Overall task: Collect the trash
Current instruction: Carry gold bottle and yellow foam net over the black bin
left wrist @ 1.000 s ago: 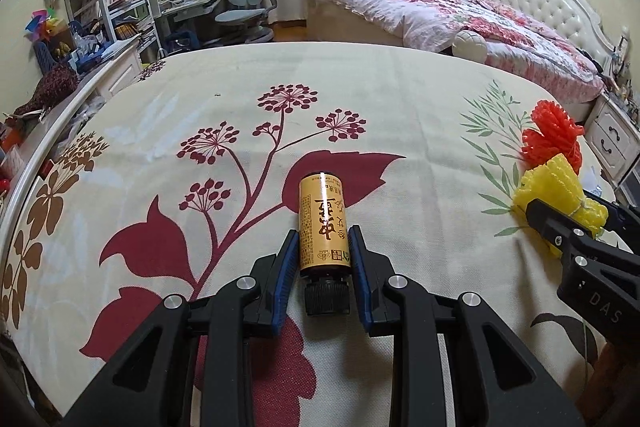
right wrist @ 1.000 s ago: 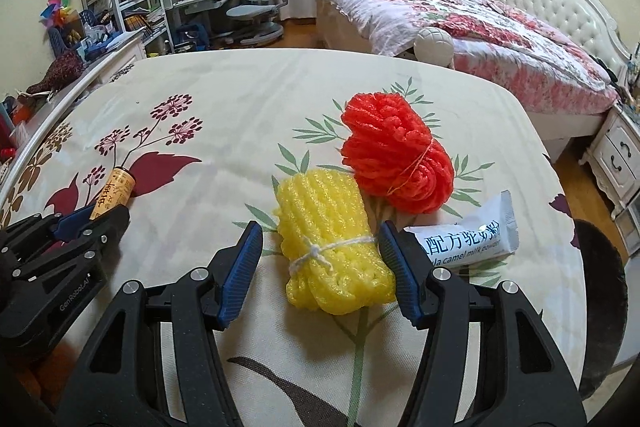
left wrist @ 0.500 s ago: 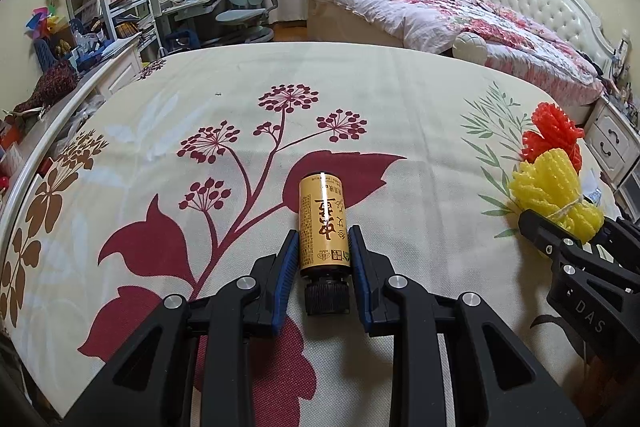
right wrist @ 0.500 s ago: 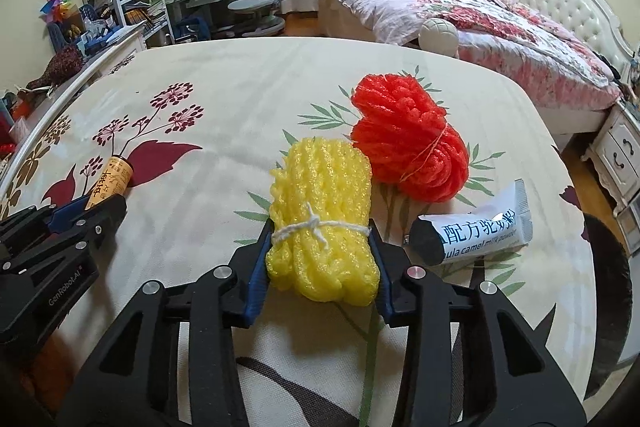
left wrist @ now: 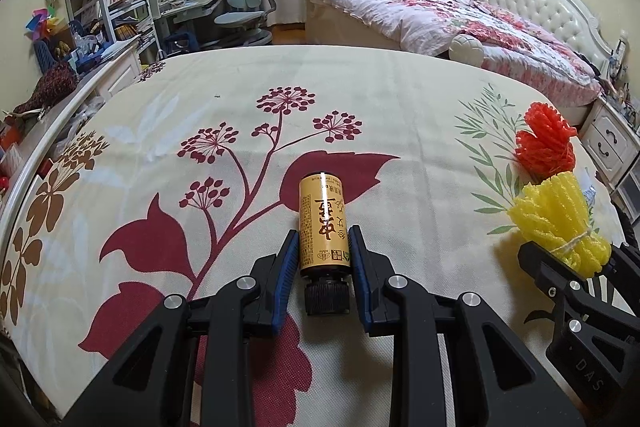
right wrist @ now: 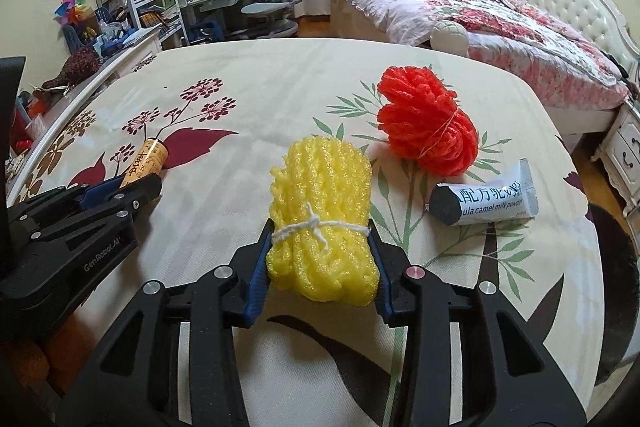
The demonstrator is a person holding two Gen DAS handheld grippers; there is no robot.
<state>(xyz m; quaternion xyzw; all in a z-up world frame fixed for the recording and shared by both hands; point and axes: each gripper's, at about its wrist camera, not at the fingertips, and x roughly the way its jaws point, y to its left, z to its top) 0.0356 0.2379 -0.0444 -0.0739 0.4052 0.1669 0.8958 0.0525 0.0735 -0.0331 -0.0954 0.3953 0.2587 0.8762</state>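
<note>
Nearest, between right tongs: yellow foam net bundle, string-tied, long axis running away, jaws just closed onto its sides | left tongs: narrow, clamping gold-labelled bottle, black cap nearest | tabletop | farther right: red foam net bundle, sachet lie loose
</note>
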